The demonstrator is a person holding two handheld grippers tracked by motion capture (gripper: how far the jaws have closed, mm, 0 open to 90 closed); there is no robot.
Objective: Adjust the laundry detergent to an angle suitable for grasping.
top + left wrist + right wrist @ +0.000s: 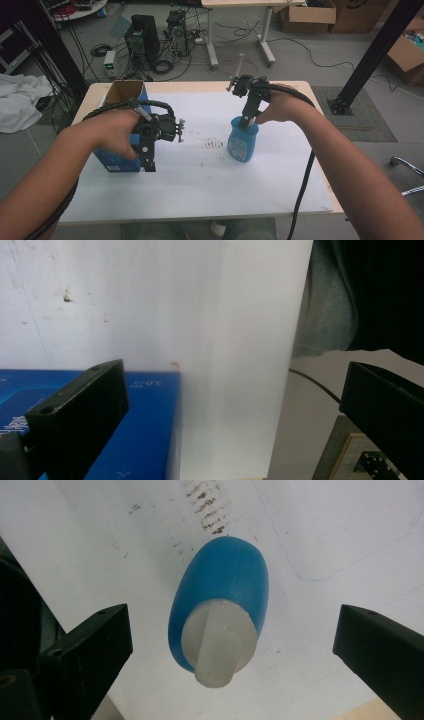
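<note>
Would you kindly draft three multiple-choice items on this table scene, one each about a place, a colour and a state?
1. Where does the blue bottle stand?
A. On the white table sheet
B. Inside the box
C. On the floor

2. What colour is the bottle's cap?
A. Red
B. White
C. Black

3. How is the right gripper?
A. Shut on the cap
B. Shut on the box
C. Open, jaws clear of the cap

Key: 1 A, the high view shows it upright on the sheet, right of the blue box. 2 B, the right gripper view shows a white cap. 3 C, there are wide gaps on both sides of the cap.
</note>
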